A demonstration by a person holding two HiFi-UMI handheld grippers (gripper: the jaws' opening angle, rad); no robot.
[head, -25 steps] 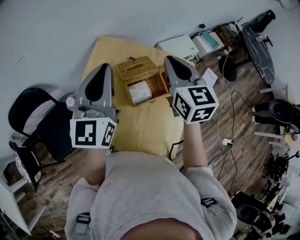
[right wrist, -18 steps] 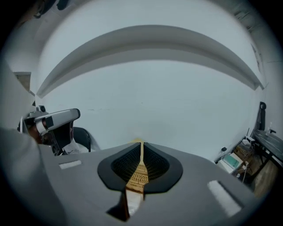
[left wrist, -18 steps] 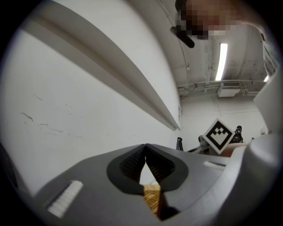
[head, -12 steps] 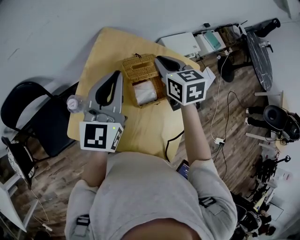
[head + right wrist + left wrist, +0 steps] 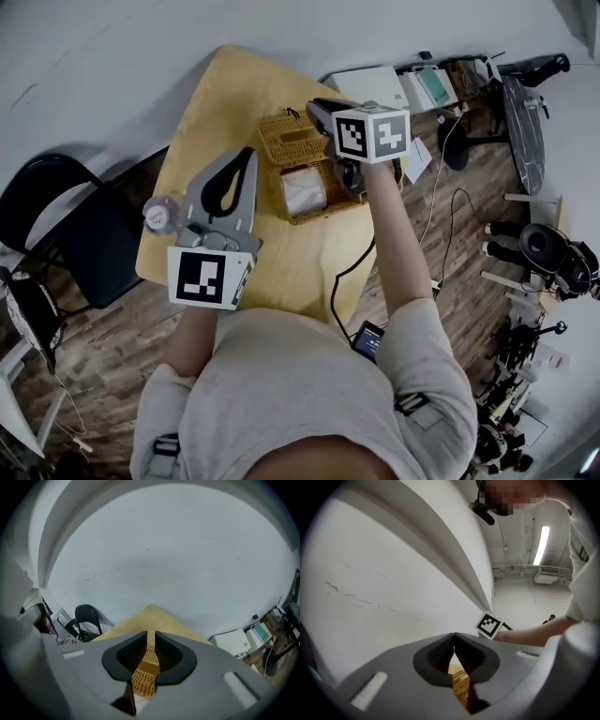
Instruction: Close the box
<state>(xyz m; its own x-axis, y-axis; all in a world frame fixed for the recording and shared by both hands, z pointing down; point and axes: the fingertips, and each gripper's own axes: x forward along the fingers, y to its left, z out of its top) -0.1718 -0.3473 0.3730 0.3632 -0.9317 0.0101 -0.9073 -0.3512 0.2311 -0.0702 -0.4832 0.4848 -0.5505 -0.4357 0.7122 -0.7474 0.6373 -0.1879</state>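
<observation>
The yellow desk (image 5: pixel 234 94) carries the wicker box (image 5: pixel 287 142) near its right edge, with the lid open. My right claw (image 5: pixel 151 637) is over the lid. Its jaws have just been opening; wicker shows in the gap, not pinched. My left claw (image 5: pixel 453 637) is pressed together, empty, near the left edge.
</observation>
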